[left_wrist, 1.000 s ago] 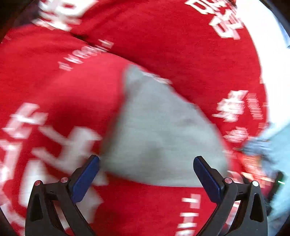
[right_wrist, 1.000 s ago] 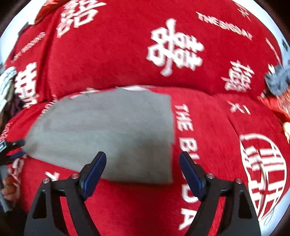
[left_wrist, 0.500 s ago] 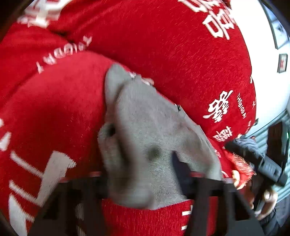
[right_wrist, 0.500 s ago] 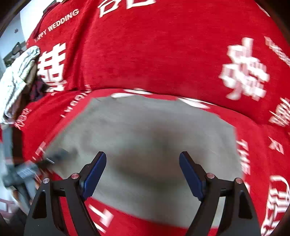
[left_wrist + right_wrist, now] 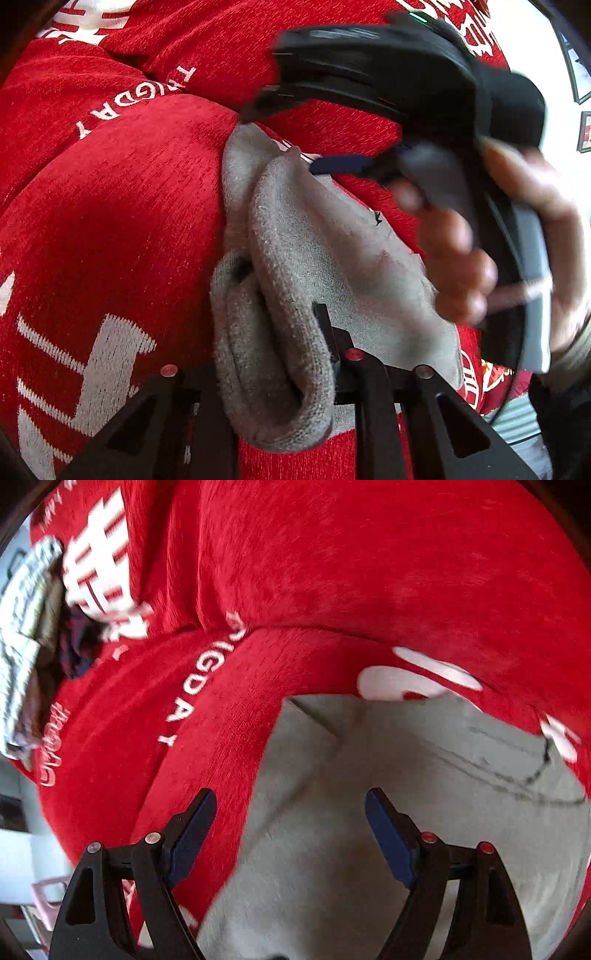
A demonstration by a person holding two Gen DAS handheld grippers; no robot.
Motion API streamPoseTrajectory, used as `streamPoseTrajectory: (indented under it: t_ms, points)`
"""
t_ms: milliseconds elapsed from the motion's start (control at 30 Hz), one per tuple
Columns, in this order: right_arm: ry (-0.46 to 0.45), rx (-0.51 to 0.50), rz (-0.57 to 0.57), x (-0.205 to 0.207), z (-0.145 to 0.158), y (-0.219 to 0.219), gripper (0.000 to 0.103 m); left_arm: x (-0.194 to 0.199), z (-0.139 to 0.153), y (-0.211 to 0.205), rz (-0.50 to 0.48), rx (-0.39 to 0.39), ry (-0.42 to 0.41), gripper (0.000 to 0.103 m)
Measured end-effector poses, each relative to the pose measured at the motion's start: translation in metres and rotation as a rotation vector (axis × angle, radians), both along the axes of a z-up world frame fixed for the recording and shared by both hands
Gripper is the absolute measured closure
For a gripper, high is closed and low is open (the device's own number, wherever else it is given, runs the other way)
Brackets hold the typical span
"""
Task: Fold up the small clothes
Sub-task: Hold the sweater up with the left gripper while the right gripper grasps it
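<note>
A small grey knit garment (image 5: 317, 258) lies on a red cover with white lettering (image 5: 110, 206). My left gripper (image 5: 273, 354) is shut on the garment's near edge, which bunches up in a thick fold between the fingers and hides the pads. In the right wrist view the same grey garment (image 5: 388, 782) lies flat, and my right gripper (image 5: 291, 816) hovers just over its left edge, open and empty. The right gripper, held in a hand, also shows in the left wrist view (image 5: 424, 122), above the garment's far end.
The red cover (image 5: 332, 572) rises into a cushioned back behind the garment. A pile of pale and dark cloth (image 5: 29, 635) lies at the far left of the right wrist view. A white wall with frames (image 5: 576, 74) is at the right.
My left gripper has closed on the garment's near edge and bunched it up. My right gripper has swung left over the garment and come close in front of the left camera.
</note>
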State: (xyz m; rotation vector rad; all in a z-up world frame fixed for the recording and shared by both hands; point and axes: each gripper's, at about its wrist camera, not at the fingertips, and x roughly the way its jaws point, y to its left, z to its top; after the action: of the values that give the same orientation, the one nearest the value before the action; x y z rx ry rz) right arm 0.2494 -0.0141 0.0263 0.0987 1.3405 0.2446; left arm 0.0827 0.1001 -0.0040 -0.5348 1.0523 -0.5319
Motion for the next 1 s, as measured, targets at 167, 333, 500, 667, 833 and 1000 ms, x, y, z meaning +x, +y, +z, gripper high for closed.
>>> streamPoseTrajectory:
  t_ms: [167, 333, 500, 667, 833, 1000]
  points:
    - [0.112, -0.124, -0.011, 0.023, -0.036, 0.021, 0.013, -0.004, 0.005, -0.005, -0.007, 0.057, -0.022, 0.083]
    - [0.081, -0.275, 0.079, 0.019, -0.046, 0.048, 0.010, -0.005, 0.006, -0.006, -0.008, 0.070, -0.018, 0.084]
    - [0.053, -0.306, 0.056, 0.015, -0.036, 0.028, 0.069, -0.009, 0.013, -0.014, -0.012, 0.140, -0.050, 0.084]
    - [0.017, -0.172, 0.023, 0.005, -0.029, 0.001, 0.080, -0.008, 0.018, -0.019, -0.014, 0.169, -0.064, 0.084]
    - [-0.030, -0.112, -0.011, -0.004, -0.019, -0.010, 0.081, -0.007, 0.023, -0.027, -0.012, 0.194, -0.079, 0.088]
    - [-0.079, 0.023, -0.047, -0.006, 0.005, -0.039, 0.082, -0.013, 0.023, -0.020, -0.005, 0.179, -0.096, 0.089]
